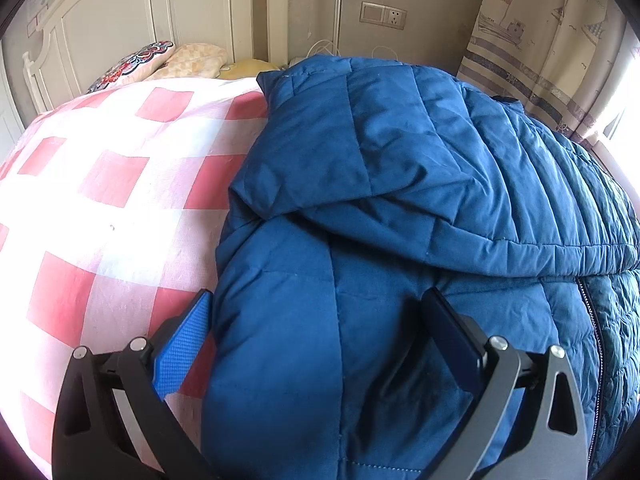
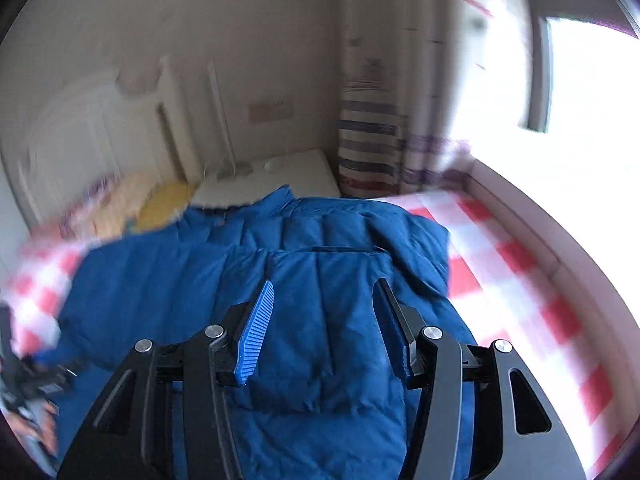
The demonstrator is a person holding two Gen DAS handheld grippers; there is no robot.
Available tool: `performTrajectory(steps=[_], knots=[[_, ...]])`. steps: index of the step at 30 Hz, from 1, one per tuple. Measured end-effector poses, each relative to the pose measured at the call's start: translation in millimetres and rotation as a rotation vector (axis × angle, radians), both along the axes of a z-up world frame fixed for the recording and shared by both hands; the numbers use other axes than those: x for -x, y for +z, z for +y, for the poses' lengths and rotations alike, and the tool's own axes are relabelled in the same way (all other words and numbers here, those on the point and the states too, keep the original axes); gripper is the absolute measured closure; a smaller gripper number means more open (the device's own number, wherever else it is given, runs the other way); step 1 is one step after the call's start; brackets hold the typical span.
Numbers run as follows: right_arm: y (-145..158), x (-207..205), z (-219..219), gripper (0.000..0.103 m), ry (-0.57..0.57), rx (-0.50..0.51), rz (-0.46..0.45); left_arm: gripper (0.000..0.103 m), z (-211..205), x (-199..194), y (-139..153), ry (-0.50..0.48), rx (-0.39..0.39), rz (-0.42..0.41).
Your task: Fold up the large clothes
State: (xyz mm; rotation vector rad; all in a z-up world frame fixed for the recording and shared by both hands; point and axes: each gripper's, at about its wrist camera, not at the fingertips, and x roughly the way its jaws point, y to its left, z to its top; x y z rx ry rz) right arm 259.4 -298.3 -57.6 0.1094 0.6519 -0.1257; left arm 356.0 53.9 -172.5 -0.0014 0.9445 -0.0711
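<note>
Checked bedspread [image 1: 100, 184], blue jacket [image 1: 400, 200] beneath both open tongs [image 1: 316, 312], seemingly.

We see a bed with a pink-and-white checked sheet [image 1: 120, 184], a cream panelled headboard [image 1: 132, 20], pillows [image 1: 160, 62], a wall socket [image 1: 383, 14], a boat-print curtain [image 1: 540, 40], and, blurred, perhaps a white nightstand [image 2: 276, 182] beside a bright window [image 2: 592, 80].

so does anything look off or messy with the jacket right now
Nothing damaged or spilled. The blue jacket lies on the checked bedsheet with one part folded unevenly across its front, rumpled. Both sets of jaws stand open above it.
</note>
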Motion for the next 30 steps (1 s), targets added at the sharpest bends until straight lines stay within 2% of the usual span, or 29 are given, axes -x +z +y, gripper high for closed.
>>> performTrajectory(steps=[2, 4, 5, 8, 10, 13, 15, 16, 17, 18, 22, 24, 27, 30], knots=[[-16, -19, 5, 0.051, 0.007, 0.032, 0.057, 0.002, 0, 0, 0, 0.001, 0.002, 0.000], [-44, -41, 8, 0.051, 0.007, 0.061, 0.179, 0.002, -1, 0, 0, 0.001, 0.002, 0.000], [-52, -43, 8, 0.050, 0.009, 0.071, 0.197, 0.002, -1, 0, 0, 0.001, 0.002, 0.000], [-42, -39, 14, 0.051, -0.002, 0.070, 0.192, 0.002, -1, 1, 0, 0.001, -0.001, 0.000], [-29, -29, 13, 0.051, 0.003, 0.054, 0.127, 0.002, -1, 1, -1, 0.001, -0.004, 0.001], [-14, -24, 18, 0.050, 0.018, 0.095, 0.034, 0.002, -3, 1, 0, 0.001, -0.007, 0.002], [-20, -32, 17, 0.045, 0.032, 0.102, 0.056, 0.002, -3, 1, -1, 0.002, -0.006, 0.001], [-27, -38, 16, 0.044, 0.022, 0.116, 0.086, 0.002, -4, 1, -1, 0.002, -0.007, 0.002], [-44, -47, 12, 0.040, 0.006, 0.129, 0.159, 0.002, -3, 1, -1, 0.002, -0.008, 0.002], [-56, -51, 9, 0.039, 0.010, 0.111, 0.182, 0.002, -3, 1, -1, 0.002, -0.008, 0.002], [-59, -48, 5, 0.036, 0.020, 0.083, 0.159, 0.003, -2, 0, 3, 0.013, -0.008, 0.024], [-60, -49, 5, 0.035, 0.023, 0.088, 0.164, 0.003, -1, -2, 22, 0.025, 0.042, -0.008], [-61, -50, 10, 0.033, 0.024, 0.109, 0.172, 0.002, -9, -13, 69, 0.013, 0.140, -0.146], [-62, -50, 12, 0.032, 0.024, 0.121, 0.176, 0.002, -35, -43, 84, -0.020, 0.088, -0.170]])
